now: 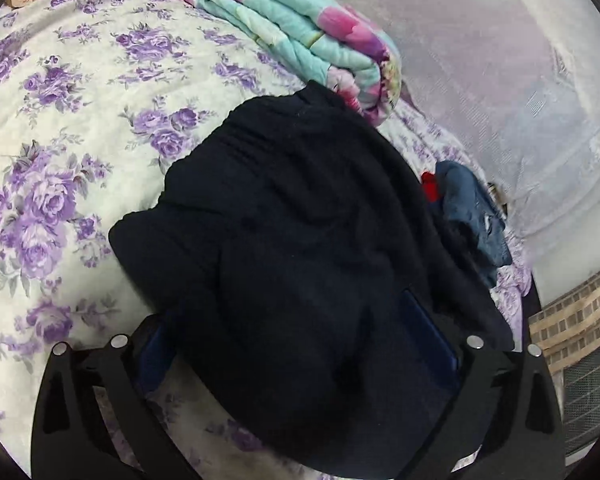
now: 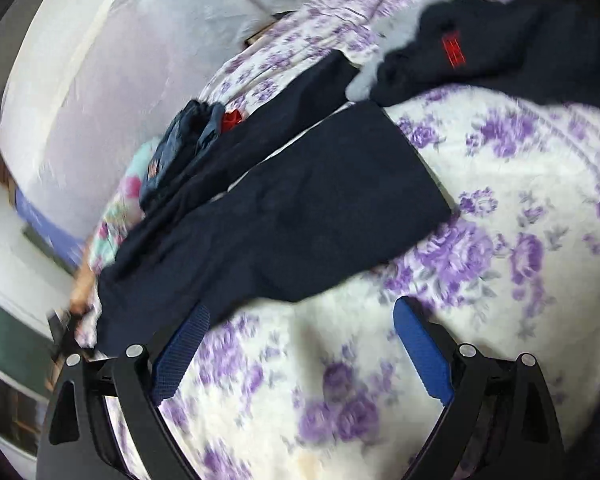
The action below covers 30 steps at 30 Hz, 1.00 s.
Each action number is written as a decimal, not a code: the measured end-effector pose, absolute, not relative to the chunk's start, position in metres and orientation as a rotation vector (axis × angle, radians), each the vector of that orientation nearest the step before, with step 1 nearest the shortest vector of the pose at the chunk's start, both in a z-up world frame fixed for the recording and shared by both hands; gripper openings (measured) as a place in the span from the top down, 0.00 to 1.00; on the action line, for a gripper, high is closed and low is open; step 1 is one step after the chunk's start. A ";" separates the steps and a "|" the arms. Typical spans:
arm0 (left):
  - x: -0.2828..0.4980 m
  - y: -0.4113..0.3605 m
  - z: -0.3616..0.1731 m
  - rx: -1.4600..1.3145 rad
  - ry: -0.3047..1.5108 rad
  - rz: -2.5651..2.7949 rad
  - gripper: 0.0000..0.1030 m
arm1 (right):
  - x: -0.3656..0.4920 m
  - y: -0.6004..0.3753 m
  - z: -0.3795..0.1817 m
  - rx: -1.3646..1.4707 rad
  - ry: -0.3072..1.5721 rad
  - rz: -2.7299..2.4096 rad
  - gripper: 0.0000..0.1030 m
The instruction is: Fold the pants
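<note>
Left wrist view shows the left gripper (image 1: 296, 344) spread wide, unclamped, over the bunched dark navy fabric pants (image 1: 300, 240) for smoothing, while the right gripper (image 2: 300, 344) gapes empty above the purple-flowered white bedsheet (image 2: 500, 184).

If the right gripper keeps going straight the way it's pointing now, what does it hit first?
Most likely the floral bedsheet: the right gripper stands open with only sheet between its fingers. The dark pants lie just beyond the tips, so a shallower path could catch their near edge first. Blur makes depth unclear.
</note>
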<state>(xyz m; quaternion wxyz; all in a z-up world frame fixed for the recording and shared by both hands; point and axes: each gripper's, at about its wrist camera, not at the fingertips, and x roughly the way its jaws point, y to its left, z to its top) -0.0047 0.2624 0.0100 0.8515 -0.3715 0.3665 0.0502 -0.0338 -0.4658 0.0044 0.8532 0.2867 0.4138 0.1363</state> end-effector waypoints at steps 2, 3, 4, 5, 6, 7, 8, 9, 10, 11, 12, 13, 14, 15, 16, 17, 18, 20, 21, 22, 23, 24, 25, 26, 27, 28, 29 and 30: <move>-0.009 0.263 0.009 -0.771 0.766 0.131 0.33 | -0.025 -0.465 0.002 0.628 0.863 0.277 0.08; -0.011 0.265 0.008 -0.777 0.759 0.140 0.40 | -0.016 -0.465 0.001 0.652 0.856 0.267 0.08; -0.011 0.267 0.008 -0.785 0.754 0.143 0.50 | -0.010 -0.464 0.000 0.665 0.849 0.261 0.09; -0.012 0.270 0.007 -0.796 0.752 0.148 0.55 | -0.003 -0.463 -0.001 0.676 0.840 0.251 0.10; -0.013 0.271 0.006 -0.805 0.750 0.145 0.61 | 0.003 -0.461 -0.001 0.677 0.830 0.240 0.18; -0.011 0.273 0.004 -0.821 0.749 0.133 0.71 | 0.008 -0.457 -0.002 0.656 0.816 0.222 0.54; -0.011 0.274 0.004 -0.833 0.749 0.124 0.75 | 0.013 -0.455 -0.002 0.638 0.811 0.215 0.80; -0.013 0.274 0.005 -0.841 0.746 0.119 0.81 | 0.021 -0.452 -0.008 0.641 0.836 0.236 0.96; -0.014 0.275 0.008 -0.841 0.743 0.116 0.89 | 0.027 -0.453 -0.017 0.690 0.870 0.259 0.96; -0.017 0.275 0.012 -0.837 0.738 0.119 0.90 | 0.026 -0.458 -0.017 0.706 0.868 0.264 0.96; -0.025 0.277 0.019 -0.840 0.724 0.113 0.91 | 0.024 -0.462 -0.013 0.711 0.859 0.275 0.96; -0.032 0.279 0.025 -0.848 0.711 0.104 0.91 | 0.018 -0.467 -0.004 0.705 0.836 0.284 0.96; -0.039 0.280 0.031 -0.856 0.702 0.091 0.91 | 0.012 -0.472 0.004 0.702 0.818 0.298 0.96; -0.049 0.280 0.038 -0.861 0.698 0.068 0.91 | 0.006 -0.476 0.011 0.708 0.809 0.320 0.96; -0.056 0.279 0.043 -0.853 0.700 0.057 0.92 | -0.002 -0.481 0.020 0.710 0.802 0.346 0.96; -0.064 0.275 0.047 -0.834 0.708 0.053 0.92 | -0.010 -0.482 0.028 0.692 0.797 0.356 0.96; -0.078 0.269 0.054 -0.805 0.717 0.051 0.92 | -0.020 -0.482 0.035 0.657 0.790 0.350 0.96; -0.099 0.262 0.059 -0.782 0.715 0.031 0.92 | -0.046 -0.486 0.048 0.594 0.786 0.349 0.96; -0.114 0.258 0.063 -0.773 0.716 0.016 0.92 | -0.058 -0.490 0.050 0.584 0.790 0.355 0.96; -0.130 0.255 0.064 -0.772 0.717 0.004 0.92 | -0.074 -0.495 0.051 0.574 0.795 0.357 0.96; -0.139 0.254 0.063 -0.771 0.717 0.000 0.92 | -0.085 -0.499 0.050 0.562 0.799 0.354 0.96; -0.153 0.252 0.058 -0.764 0.721 0.003 0.92 | -0.097 -0.503 0.045 0.540 0.807 0.349 0.96; -0.162 0.251 0.050 -0.756 0.729 0.010 0.92 | -0.104 -0.504 0.036 0.523 0.822 0.342 0.96; -0.166 0.250 0.039 -0.754 0.747 0.020 0.92 | -0.108 -0.507 0.024 0.515 0.844 0.339 0.96; -0.171 0.252 0.019 -0.782 0.775 0.028 0.92 | -0.108 -0.507 0.011 0.513 0.871 0.335 0.96; -0.172 0.255 0.004 -0.818 0.790 0.029 0.91 | -0.105 -0.506 -0.006 0.513 0.906 0.322 0.97; -0.175 0.260 -0.013 -0.875 0.768 -0.001 0.91 | -0.103 -0.503 -0.015 0.482 0.905 0.317 0.97; -0.180 0.264 -0.015 -0.897 0.732 -0.022 0.90 | -0.104 -0.500 -0.013 0.439 0.880 0.322 0.96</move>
